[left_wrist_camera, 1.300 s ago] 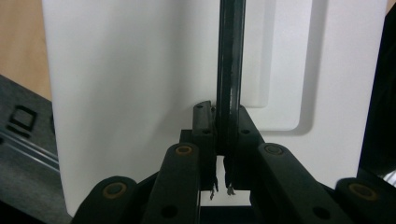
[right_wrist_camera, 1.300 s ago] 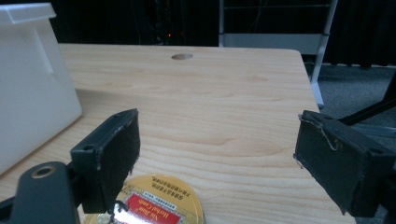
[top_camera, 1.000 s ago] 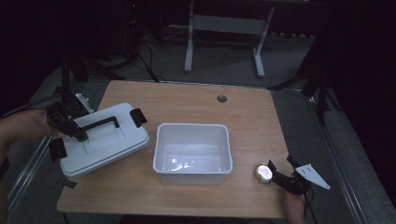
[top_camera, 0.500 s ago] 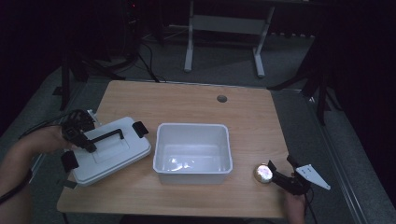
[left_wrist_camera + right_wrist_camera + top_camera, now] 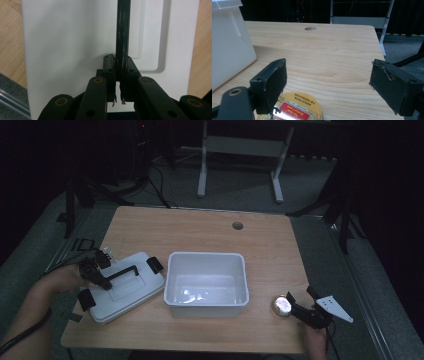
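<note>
A white lid [image 5: 131, 289] with a black handle [image 5: 122, 271] and black end clips sits flat and low at the table's front left, beside an open white bin [image 5: 206, 309]. My left gripper [image 5: 100, 279] is shut on that handle. In the left gripper view the black bar [image 5: 123, 32] runs up between my pressed fingertips [image 5: 119, 63], over the lid's white top [image 5: 62, 45]. At the front right my right gripper [image 5: 301, 296] stands open just behind a round gold-topped tin [image 5: 281, 305]. The tin [image 5: 297, 107] lies below the wide-apart jaws [image 5: 329, 72], and nothing is between them.
The bin's white wall [image 5: 229, 45] stands left of the right gripper. A round cable hole [image 5: 237, 225] is near the table's far edge. Bare wood [image 5: 332, 50] stretches beyond the tin. A metal stand [image 5: 240, 150] and dark floor lie past the table.
The left gripper has come down with the lid, which moved from tilted above the table's left side to low and flat near the front left. The right gripper and tin stayed put.
</note>
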Demonstrator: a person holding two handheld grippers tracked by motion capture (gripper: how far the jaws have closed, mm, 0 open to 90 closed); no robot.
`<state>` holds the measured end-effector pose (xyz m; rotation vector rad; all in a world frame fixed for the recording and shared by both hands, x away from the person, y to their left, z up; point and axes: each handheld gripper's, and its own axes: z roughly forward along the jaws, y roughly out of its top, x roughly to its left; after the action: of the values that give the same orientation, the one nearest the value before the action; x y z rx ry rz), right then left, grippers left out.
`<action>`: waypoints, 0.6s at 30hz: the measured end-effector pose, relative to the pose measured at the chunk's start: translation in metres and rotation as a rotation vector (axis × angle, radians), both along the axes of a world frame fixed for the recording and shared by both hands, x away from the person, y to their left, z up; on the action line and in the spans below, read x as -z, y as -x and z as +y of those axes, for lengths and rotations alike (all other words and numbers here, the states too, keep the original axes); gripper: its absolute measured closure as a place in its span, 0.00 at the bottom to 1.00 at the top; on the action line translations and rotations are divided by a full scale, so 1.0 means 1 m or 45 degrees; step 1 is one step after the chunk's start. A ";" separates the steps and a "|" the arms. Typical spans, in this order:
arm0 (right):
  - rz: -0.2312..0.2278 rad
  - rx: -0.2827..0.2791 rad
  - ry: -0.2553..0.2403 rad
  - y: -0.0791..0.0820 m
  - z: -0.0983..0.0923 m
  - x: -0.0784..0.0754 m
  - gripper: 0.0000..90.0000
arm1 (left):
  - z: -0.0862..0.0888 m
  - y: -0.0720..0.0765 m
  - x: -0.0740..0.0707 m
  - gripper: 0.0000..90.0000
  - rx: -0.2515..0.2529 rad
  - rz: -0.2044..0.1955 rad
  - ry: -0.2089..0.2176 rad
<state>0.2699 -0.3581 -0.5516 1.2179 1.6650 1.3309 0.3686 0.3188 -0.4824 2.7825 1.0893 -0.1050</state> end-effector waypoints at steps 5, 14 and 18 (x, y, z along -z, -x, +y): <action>0.024 0.001 0.013 -0.002 0.001 0.001 0.15 | -0.007 0.002 0.008 0.92 -0.010 0.024 0.007; 0.120 -0.007 -0.006 -0.006 -0.001 0.000 0.15 | -0.010 0.006 0.008 0.75 0.017 -0.008 0.078; 0.246 -0.044 -0.013 -0.006 -0.002 -0.001 0.15 | -0.008 0.004 0.003 0.62 -0.035 -0.030 0.094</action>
<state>0.2762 -0.3601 -0.5505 1.3660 1.8217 1.2771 0.3644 0.3105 -0.4857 2.6962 1.0945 -0.1065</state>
